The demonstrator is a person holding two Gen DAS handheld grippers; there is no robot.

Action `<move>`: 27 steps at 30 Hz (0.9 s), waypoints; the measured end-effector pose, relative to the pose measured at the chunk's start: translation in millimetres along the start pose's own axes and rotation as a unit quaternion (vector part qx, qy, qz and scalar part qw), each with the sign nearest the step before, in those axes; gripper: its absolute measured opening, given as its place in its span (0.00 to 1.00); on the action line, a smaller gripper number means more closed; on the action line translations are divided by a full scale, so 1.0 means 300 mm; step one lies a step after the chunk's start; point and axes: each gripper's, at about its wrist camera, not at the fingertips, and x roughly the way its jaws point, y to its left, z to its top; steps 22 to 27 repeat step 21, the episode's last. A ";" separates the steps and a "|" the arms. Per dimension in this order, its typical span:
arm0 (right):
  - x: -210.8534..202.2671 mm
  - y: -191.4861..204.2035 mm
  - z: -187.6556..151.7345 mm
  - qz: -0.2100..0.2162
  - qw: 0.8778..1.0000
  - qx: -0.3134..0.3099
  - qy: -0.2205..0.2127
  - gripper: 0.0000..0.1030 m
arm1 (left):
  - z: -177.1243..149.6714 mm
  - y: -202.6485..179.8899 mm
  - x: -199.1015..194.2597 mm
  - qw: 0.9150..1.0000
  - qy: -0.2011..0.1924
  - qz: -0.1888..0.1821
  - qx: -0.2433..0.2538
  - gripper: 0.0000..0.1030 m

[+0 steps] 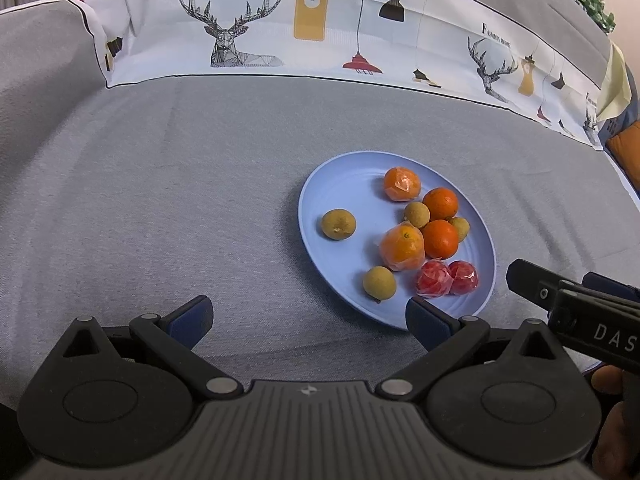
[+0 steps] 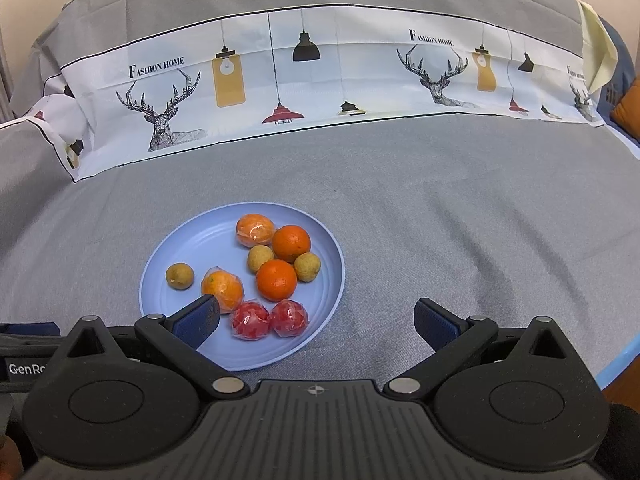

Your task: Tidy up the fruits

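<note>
A light blue plate (image 1: 340,184) (image 2: 188,236) on grey cloth holds several fruits: bare oranges (image 1: 440,239) (image 2: 276,280), plastic-wrapped oranges (image 1: 402,247) (image 2: 223,287), two wrapped red fruits (image 1: 433,279) (image 2: 250,320) and small tan longans (image 1: 339,224) (image 2: 179,275). My left gripper (image 1: 308,318) is open and empty, just short of the plate's near-left rim. My right gripper (image 2: 318,322) is open and empty over the plate's near-right rim; its body shows in the left wrist view (image 1: 576,308).
Grey cloth (image 1: 160,208) (image 2: 460,220) covers the surface around the plate. A white printed band with deer and lamps (image 1: 248,32) (image 2: 280,80) runs along the back. An orange cushion (image 1: 624,148) lies at the far right.
</note>
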 end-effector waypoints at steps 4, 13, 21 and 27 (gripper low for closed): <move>0.007 -0.006 0.005 0.004 1.000 0.010 0.003 0.99 | 0.005 0.003 0.004 1.000 0.000 -0.007 -0.005 0.99; 0.010 -0.025 0.015 0.017 0.999 0.026 0.006 0.99 | 0.020 0.005 0.011 1.000 0.002 -0.027 -0.015 0.99; 0.041 -0.101 0.101 0.047 0.997 0.057 -0.002 0.99 | 0.036 0.015 -0.004 0.999 -0.017 -0.039 -0.019 0.99; 0.041 -0.101 0.101 0.047 0.997 0.057 -0.002 0.99 | 0.036 0.015 -0.004 0.999 -0.017 -0.039 -0.019 0.99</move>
